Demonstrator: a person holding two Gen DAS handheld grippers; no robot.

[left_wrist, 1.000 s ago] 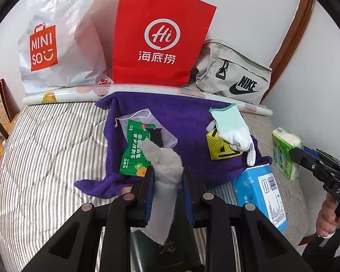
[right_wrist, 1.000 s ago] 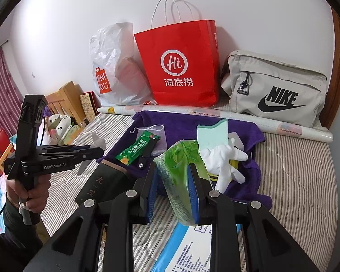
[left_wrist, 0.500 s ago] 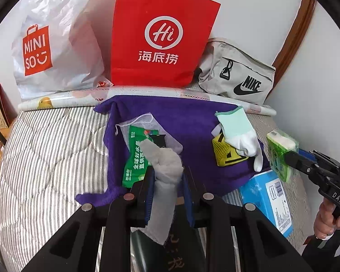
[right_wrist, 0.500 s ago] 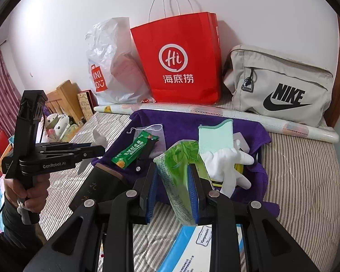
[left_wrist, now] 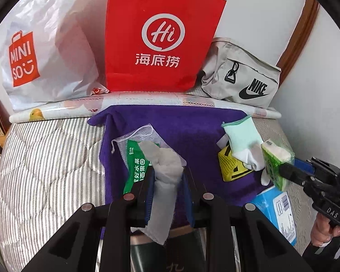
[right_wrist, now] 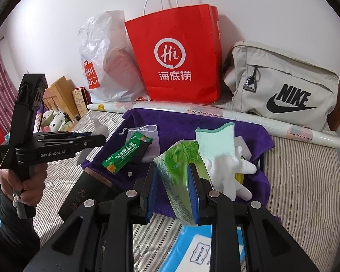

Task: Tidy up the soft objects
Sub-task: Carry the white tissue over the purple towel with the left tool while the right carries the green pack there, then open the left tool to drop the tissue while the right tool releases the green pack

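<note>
Left gripper (left_wrist: 167, 181) is clamping a grey cloth (left_wrist: 164, 170), right gripper (right_wrist: 173, 181) is pinching a green tissue pack (right_wrist: 179, 176), both seemingly heading for the purple towel (left_wrist: 181, 127), needing release.

The left gripper (left_wrist: 166, 176) and right gripper (right_wrist: 173, 176) were black, with blue pads and silver screws. Beside the white "GenRobot.AI" marking, a dark sleeve (right_wrist: 8, 238) showed.

Left of the purple towel (left_wrist: 192, 124) the striped bed (left_wrist: 45, 158) lies bare. Behind the towel, a paper roll (right_wrist: 238, 115), red bag (right_wrist: 176, 56) and grey pouch (right_wrist: 283, 86) block the wall side.
</note>
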